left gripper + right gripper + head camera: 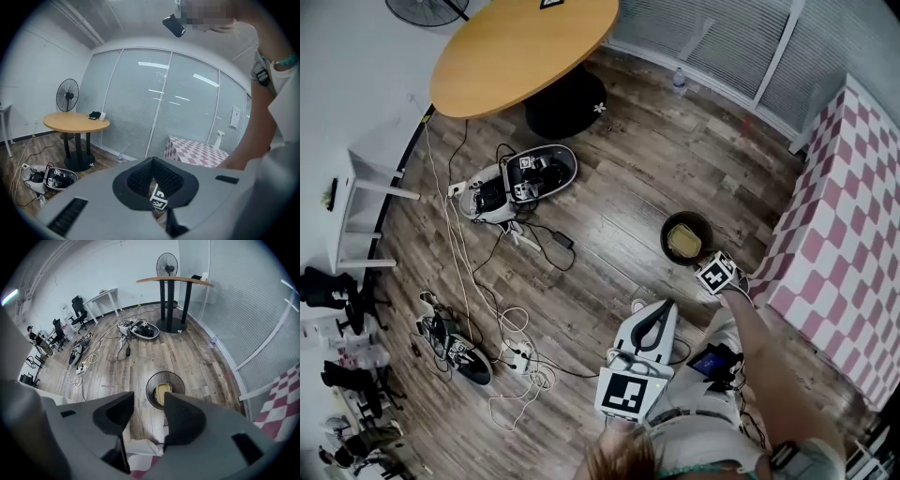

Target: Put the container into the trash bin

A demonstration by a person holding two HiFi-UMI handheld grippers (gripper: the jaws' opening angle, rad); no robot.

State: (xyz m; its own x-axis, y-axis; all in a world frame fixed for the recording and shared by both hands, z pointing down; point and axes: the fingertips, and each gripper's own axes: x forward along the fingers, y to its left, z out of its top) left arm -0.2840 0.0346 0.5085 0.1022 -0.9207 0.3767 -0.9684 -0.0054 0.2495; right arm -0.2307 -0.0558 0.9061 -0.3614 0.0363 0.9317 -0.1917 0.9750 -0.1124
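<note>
The white left gripper [662,309] sat nearest, its fingers together on nothing. At one o'clock the right gripper [149,411] pointed down, its fingers apart and empty. Between them showed the round black mesh trash bin [665,240], with the pale yellow container [684,242] lying inside. A pink-and-white checked cloth [839,234] flanked the bin at three o'clock. A white power strip [517,354] lay among cables at nine, and the round wooden bench [525,47] stood far off at eleven.

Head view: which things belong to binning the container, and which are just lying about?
Job: container, inside the trash bin; right tongs, open, aimed at it.
Lying about: round table, floor fan, cables, power strip, bottle.
</note>
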